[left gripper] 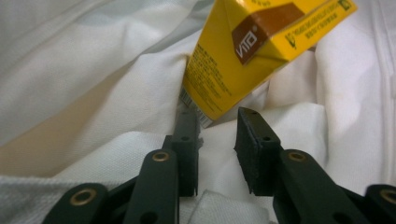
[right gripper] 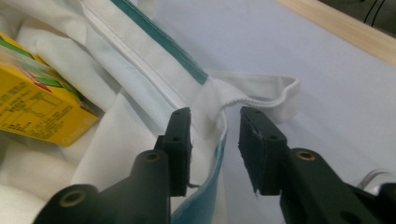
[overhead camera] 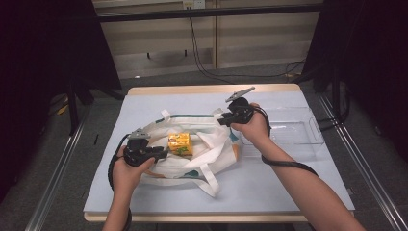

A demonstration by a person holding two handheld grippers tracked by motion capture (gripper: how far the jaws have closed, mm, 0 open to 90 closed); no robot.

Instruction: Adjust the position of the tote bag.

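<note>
Yellow drink carton point(overhead camera: 180, 144) already lies in our white cloth bag point(overhead camera: 211, 154); left hand-held gripper point(left gripper: 217, 135) and right hand-held gripper point(right gripper: 215, 133) both gape empty, what's left unclear.

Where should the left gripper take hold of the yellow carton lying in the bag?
Grip the yellow carton at its near lower corner, across the narrow printed side. The left gripper already faces it with open jaws, straddling that corner. Come straight ahead along the white bag fabric; the carton lies tilted, so its flat faces offer the pads parallel surfaces.
</note>
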